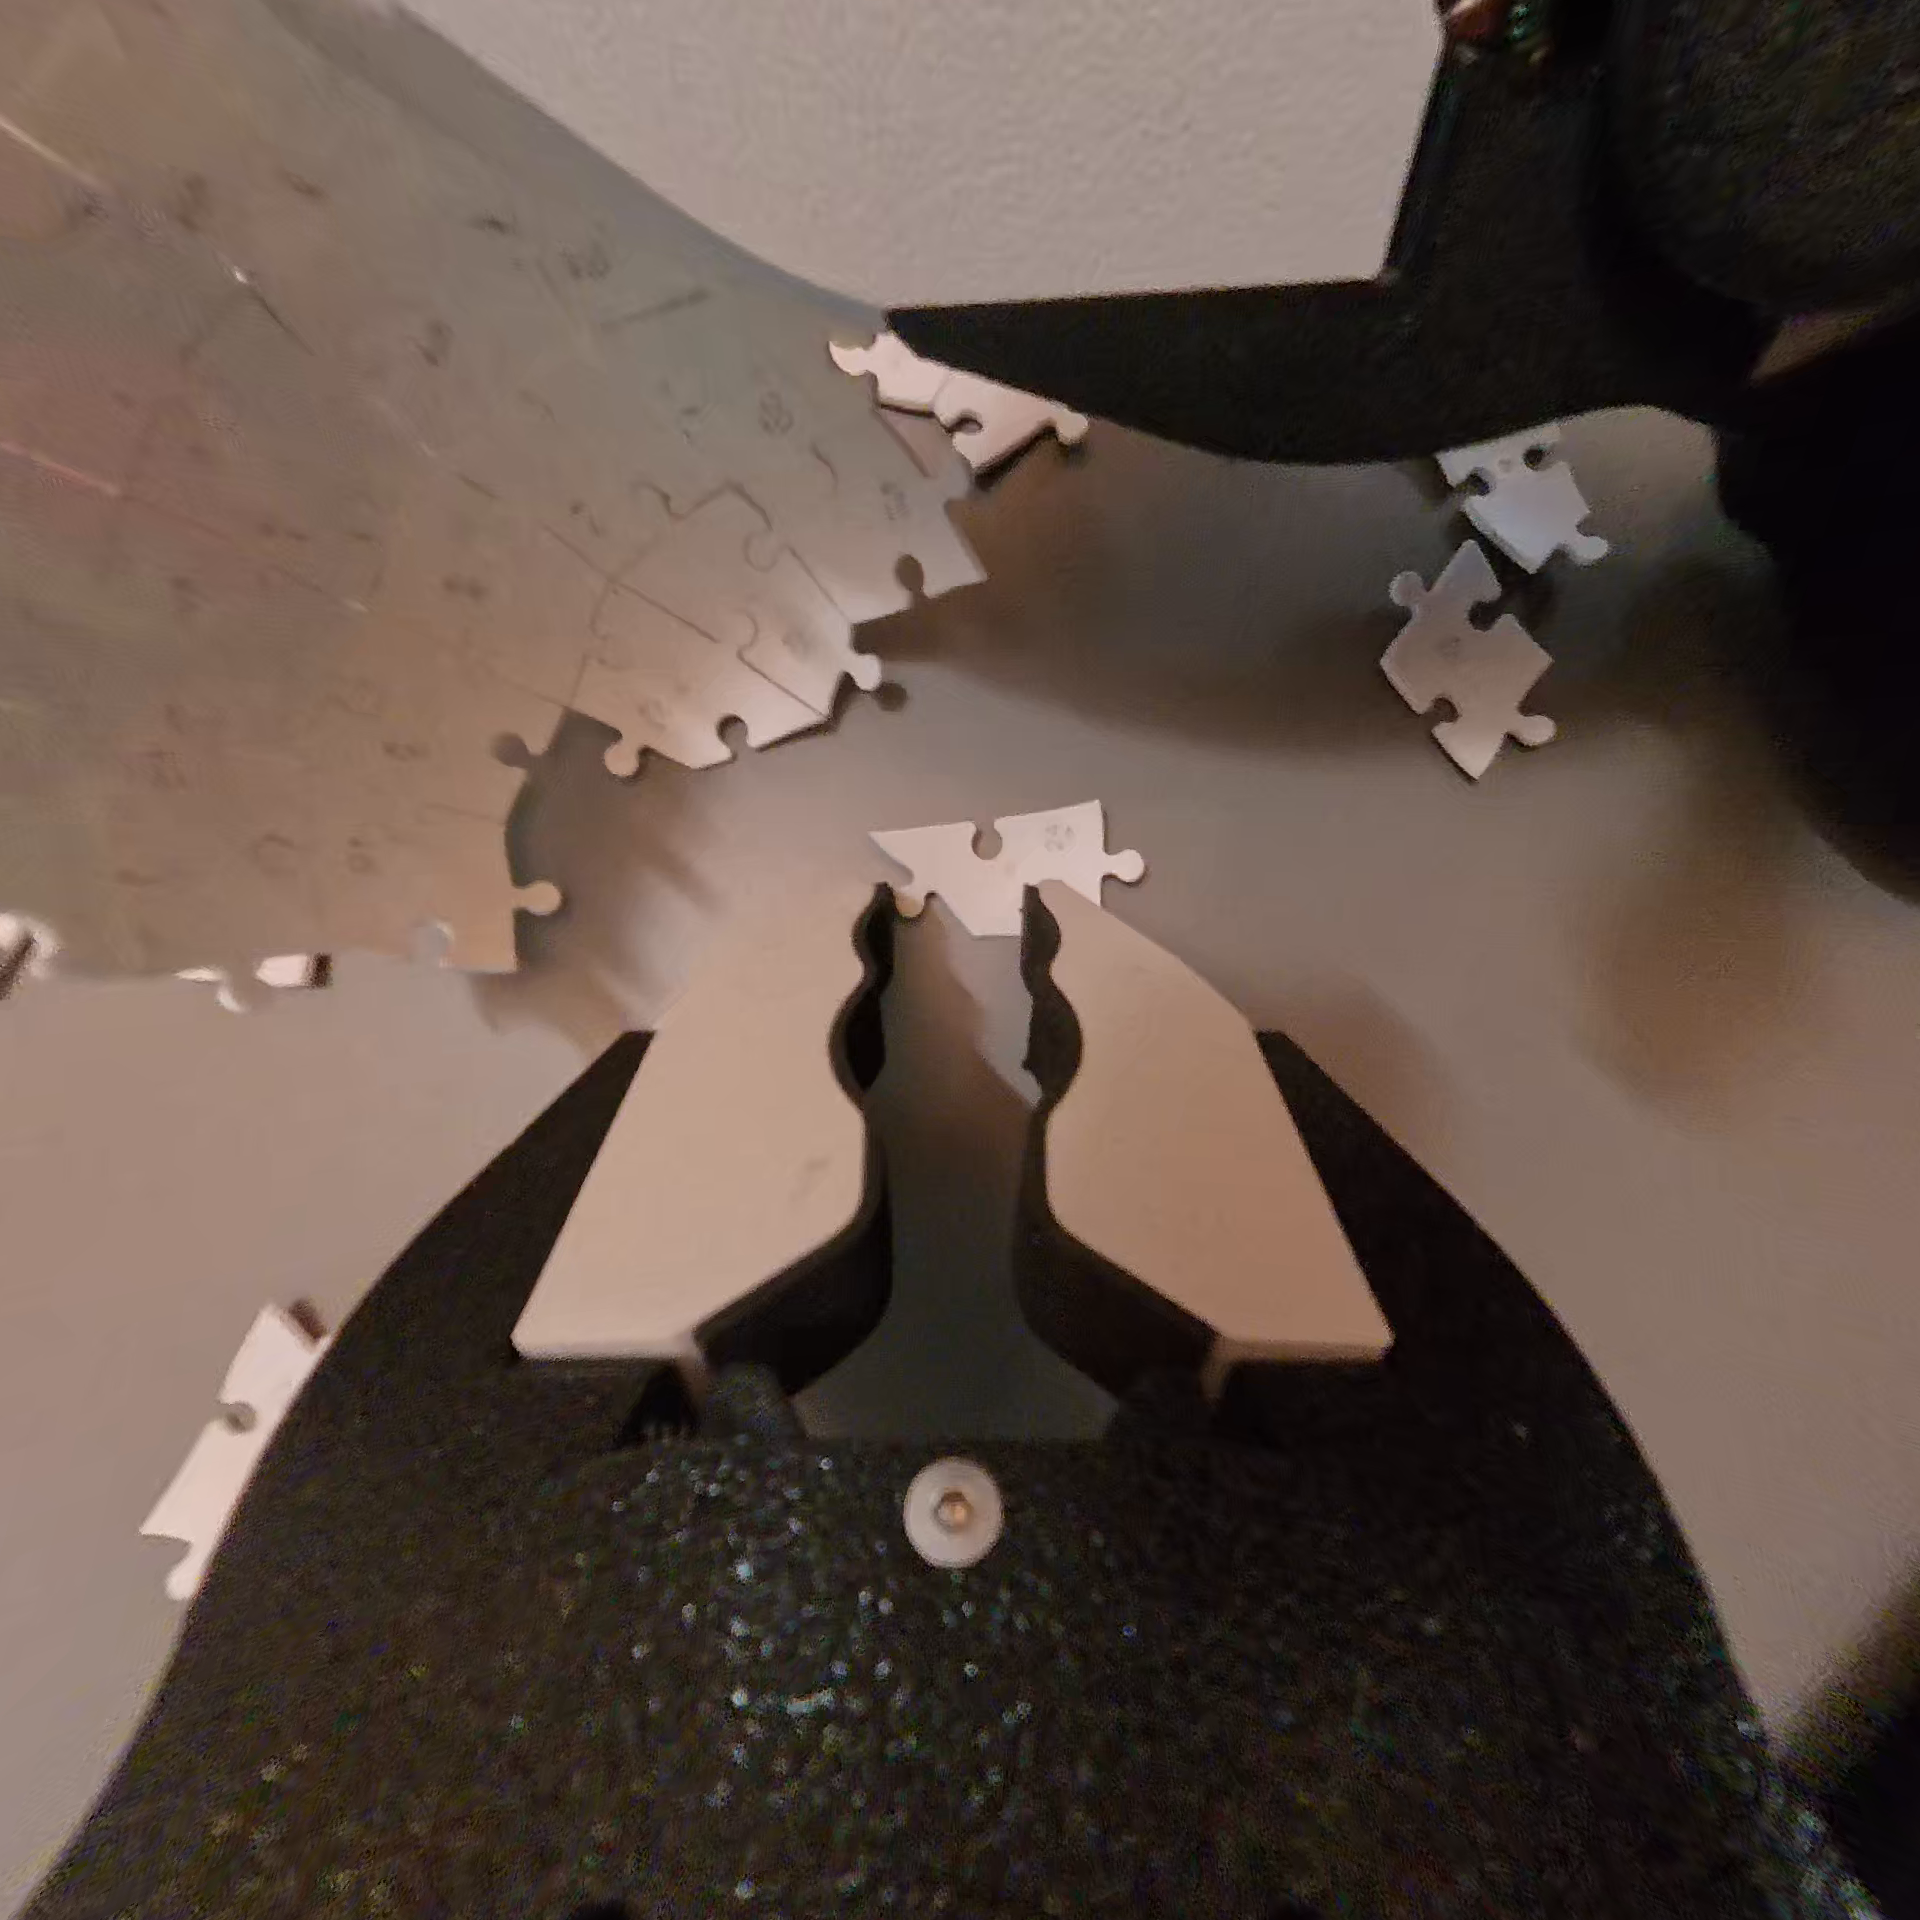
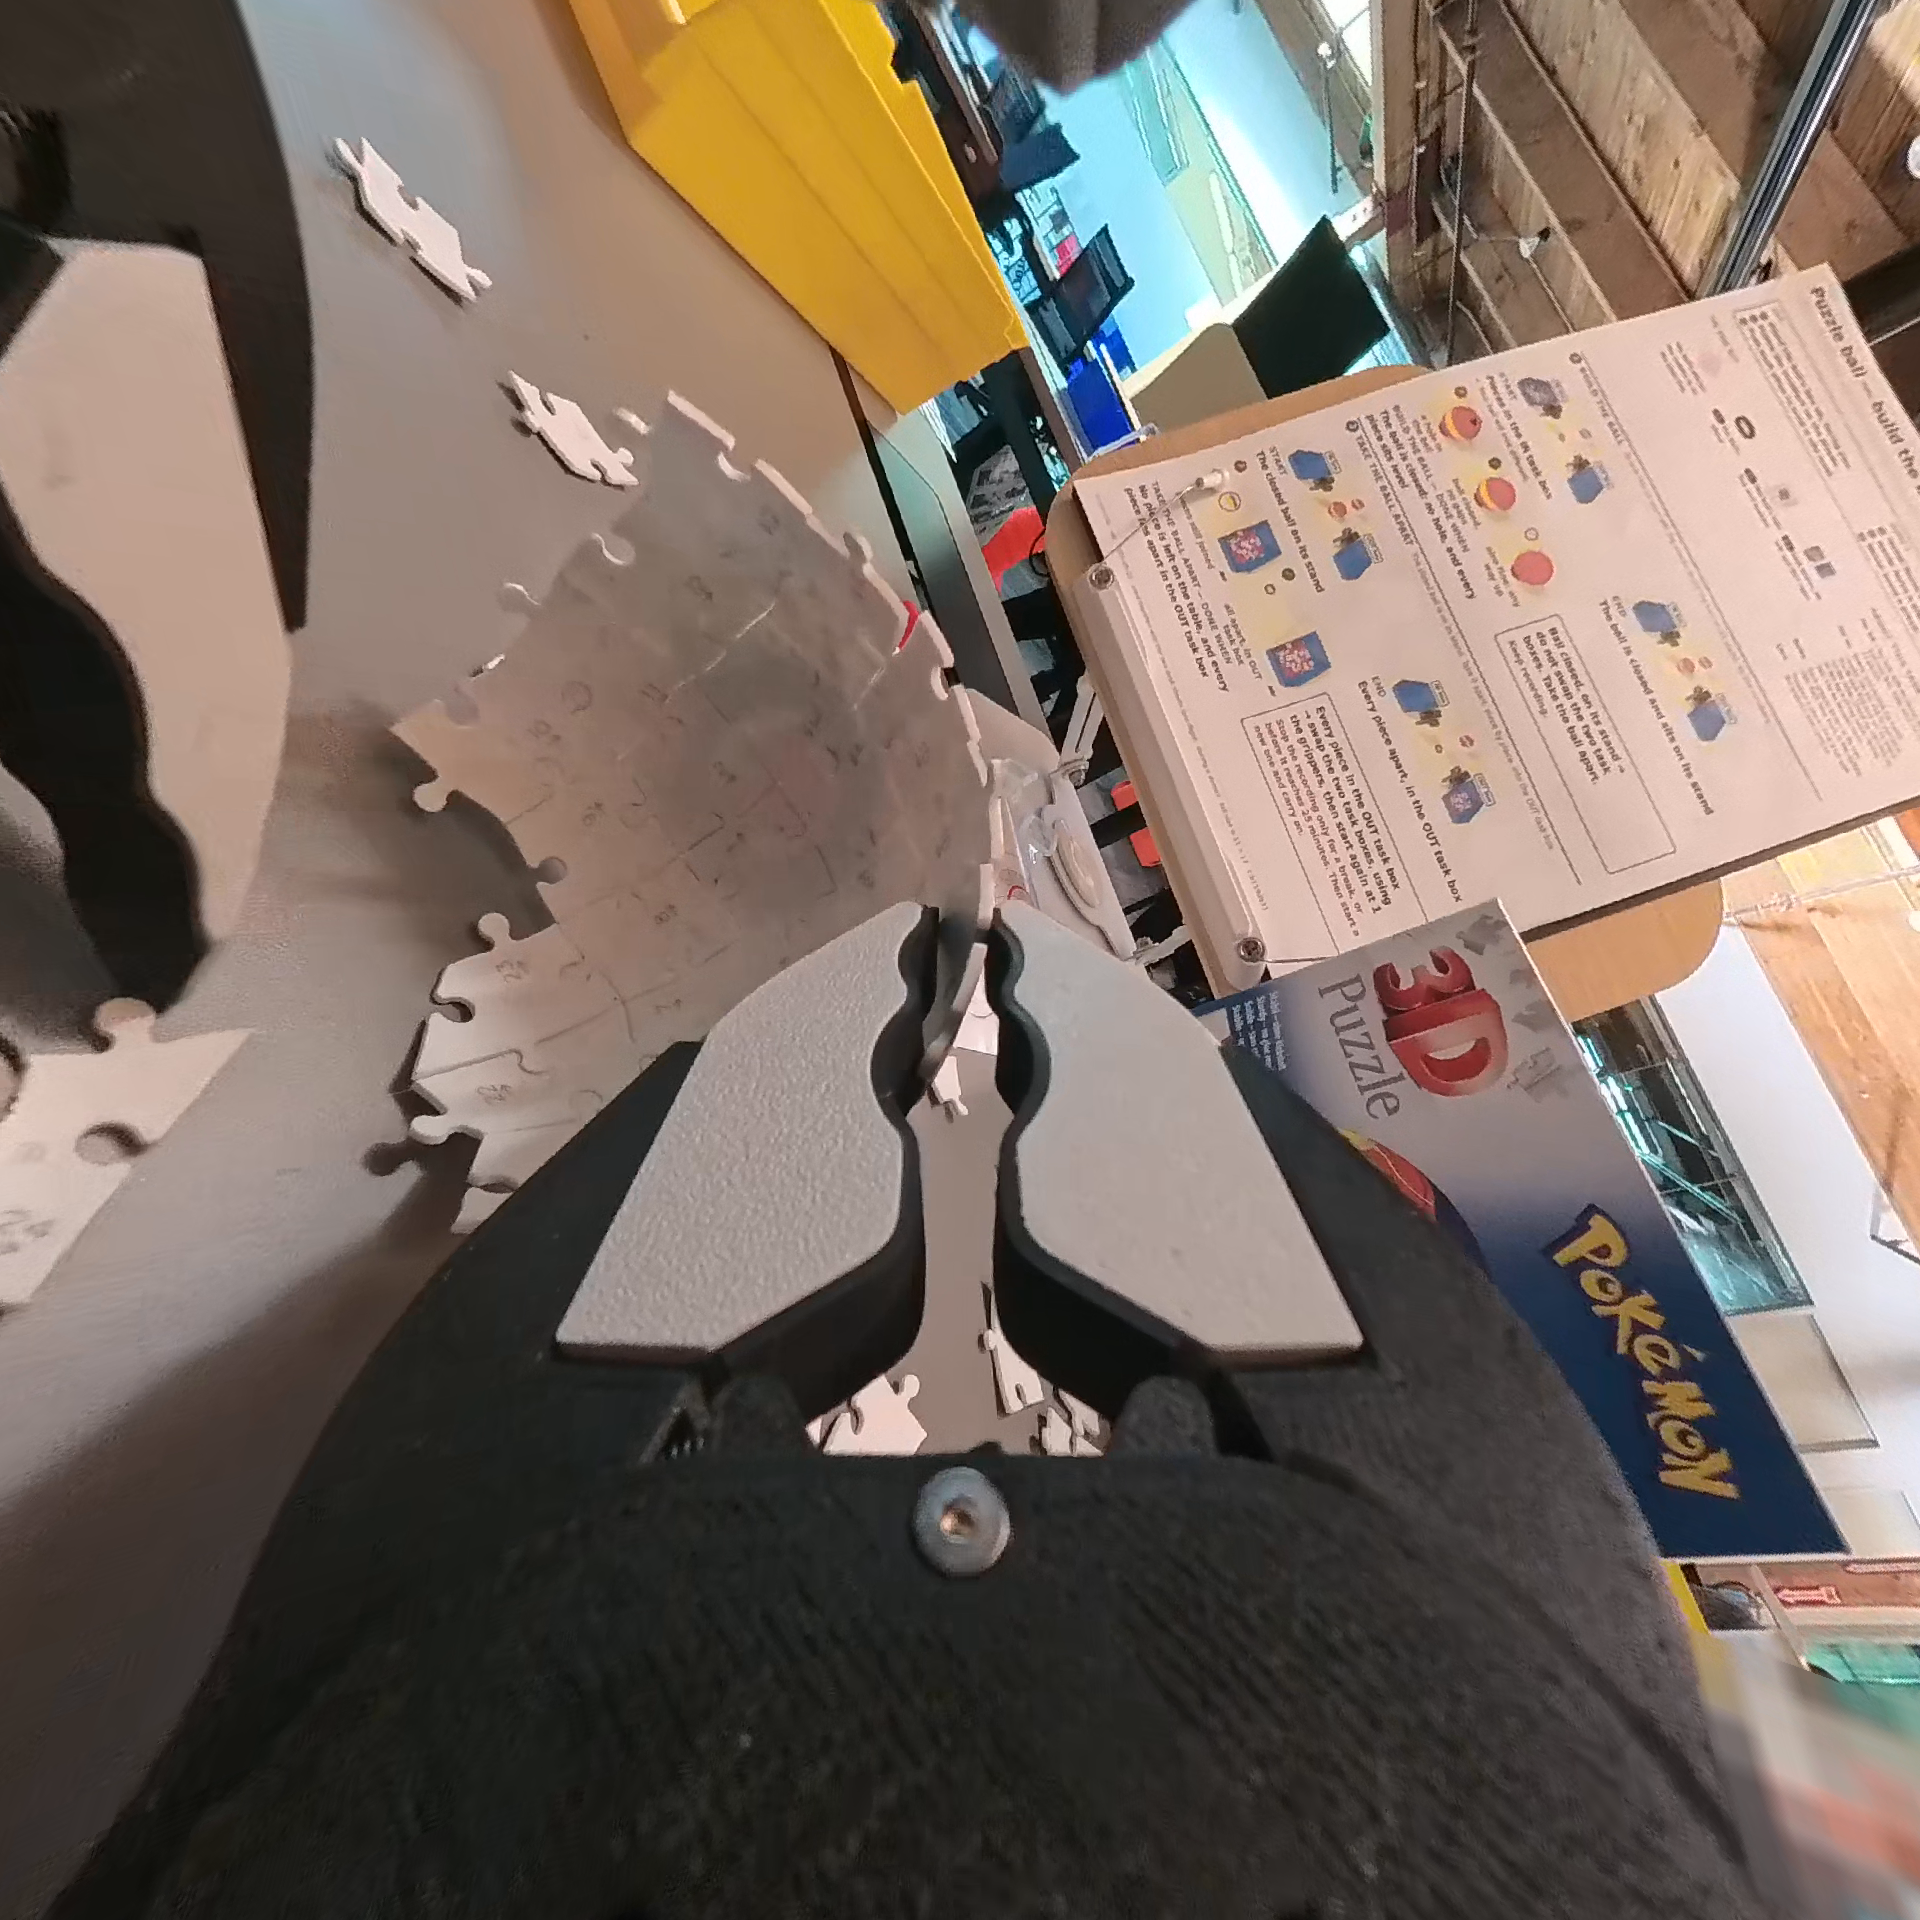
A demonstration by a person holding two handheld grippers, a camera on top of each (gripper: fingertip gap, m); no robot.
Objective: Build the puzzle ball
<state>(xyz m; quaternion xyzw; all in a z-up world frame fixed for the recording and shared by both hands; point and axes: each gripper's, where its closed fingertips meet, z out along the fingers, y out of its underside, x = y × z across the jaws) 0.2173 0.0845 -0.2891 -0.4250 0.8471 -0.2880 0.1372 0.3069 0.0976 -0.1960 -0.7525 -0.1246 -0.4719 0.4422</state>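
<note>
Left gripper (image 1: 961,904): fingers apart, tips low over grey table (image 1: 1247,1039), straddling near edge of loose white puzzle piece (image 1: 1013,857). Piece flat on the surface; no squeeze on it evident.

Right gripper (image 2: 961,930): clenched on rim of curved assembled puzzle shell (image 2: 707,748), thin edge running between both pads, shell raised and tilted above the table.

Two more loose pieces (image 1: 1470,665) well off to the right. Beyond: yellow bins (image 2: 810,177), puzzle box (image 2: 1507,1195), printed sheet (image 2: 1507,623).

left view dim, warm | soft shadows | edges blurred, fisheye-warped
</note>
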